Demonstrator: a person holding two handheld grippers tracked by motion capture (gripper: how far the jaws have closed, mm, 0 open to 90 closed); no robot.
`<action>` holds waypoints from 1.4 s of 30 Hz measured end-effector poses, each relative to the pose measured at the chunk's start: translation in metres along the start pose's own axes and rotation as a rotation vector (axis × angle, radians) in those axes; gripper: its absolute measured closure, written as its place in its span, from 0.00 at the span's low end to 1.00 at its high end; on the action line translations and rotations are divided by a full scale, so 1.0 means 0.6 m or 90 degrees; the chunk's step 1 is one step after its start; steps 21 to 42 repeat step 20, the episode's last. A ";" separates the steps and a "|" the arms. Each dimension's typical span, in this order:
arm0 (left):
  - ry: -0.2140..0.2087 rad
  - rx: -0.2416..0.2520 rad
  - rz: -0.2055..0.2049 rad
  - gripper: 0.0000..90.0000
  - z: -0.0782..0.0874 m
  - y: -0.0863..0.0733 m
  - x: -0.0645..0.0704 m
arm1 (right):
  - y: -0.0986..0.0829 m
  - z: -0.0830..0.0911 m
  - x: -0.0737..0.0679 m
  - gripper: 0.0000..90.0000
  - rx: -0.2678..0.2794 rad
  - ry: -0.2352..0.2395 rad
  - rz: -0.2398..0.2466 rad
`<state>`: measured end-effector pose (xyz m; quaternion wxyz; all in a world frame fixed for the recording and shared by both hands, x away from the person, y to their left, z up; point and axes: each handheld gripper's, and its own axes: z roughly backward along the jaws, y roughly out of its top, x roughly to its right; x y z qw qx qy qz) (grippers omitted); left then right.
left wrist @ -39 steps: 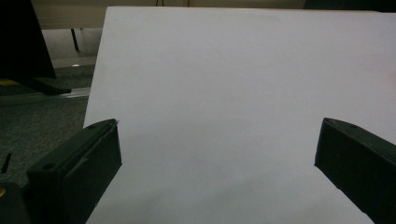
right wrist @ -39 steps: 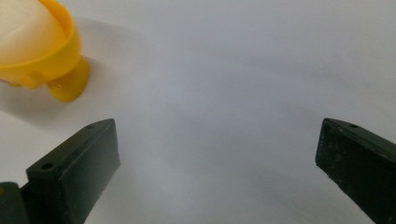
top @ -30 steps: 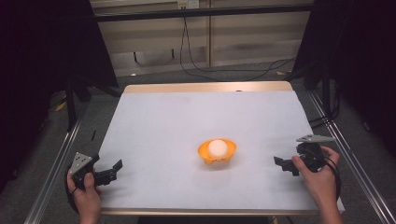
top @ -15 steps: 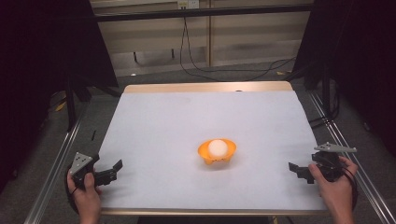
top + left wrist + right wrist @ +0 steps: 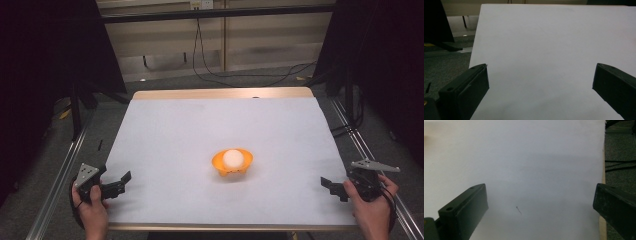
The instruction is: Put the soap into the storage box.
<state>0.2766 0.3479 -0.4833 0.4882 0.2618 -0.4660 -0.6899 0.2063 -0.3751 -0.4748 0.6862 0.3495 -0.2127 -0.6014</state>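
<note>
An orange bowl (image 5: 232, 164) sits a little right of the table's middle, and a white ball (image 5: 233, 158) rests inside it. My left gripper (image 5: 121, 183) is held at the table's front left corner, open, with bare white table between its jaws (image 5: 539, 75). At the front right edge my right gripper (image 5: 331, 186) is also open and holds nothing; its own view looks over bare table (image 5: 536, 182) with a small dark speck (image 5: 518, 209). Both grippers are far from the bowl.
The white table top (image 5: 220, 125) has a wooden back edge (image 5: 220, 94). Metal rails (image 5: 60, 175) run along both sides. Cables (image 5: 235, 75) lie on the floor behind, and dark curtains stand left and right.
My right gripper has drawn back toward the front right edge of the table. The left gripper, bowl and ball have stayed put.
</note>
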 end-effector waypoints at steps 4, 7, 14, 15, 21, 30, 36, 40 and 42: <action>0.000 -0.001 0.001 0.00 0.000 0.000 0.000 | -0.009 0.006 0.006 0.00 0.013 -0.002 -0.009; -0.003 -0.001 0.001 0.00 0.000 0.000 0.000 | -0.013 0.009 0.008 0.00 0.026 0.000 -0.016; 0.000 -0.001 0.001 0.00 0.000 0.000 0.000 | -0.030 0.012 0.012 0.00 0.067 0.006 -0.036; 0.000 -0.001 0.001 0.00 0.000 0.000 0.000 | -0.033 0.014 0.013 0.00 0.077 0.007 -0.043; -0.002 0.000 0.003 0.00 0.000 0.000 -0.001 | -0.039 0.019 0.014 0.00 0.101 0.010 -0.049; -0.002 0.000 0.003 0.00 0.000 0.000 -0.001 | -0.039 0.019 0.014 0.00 0.101 0.010 -0.049; -0.002 0.000 0.003 0.00 0.000 0.000 -0.001 | -0.039 0.019 0.014 0.00 0.101 0.010 -0.049; -0.002 0.000 0.003 0.00 0.000 0.000 -0.001 | -0.039 0.019 0.014 0.00 0.101 0.010 -0.049; -0.002 0.000 0.003 0.00 0.000 0.000 -0.001 | -0.039 0.019 0.014 0.00 0.101 0.010 -0.049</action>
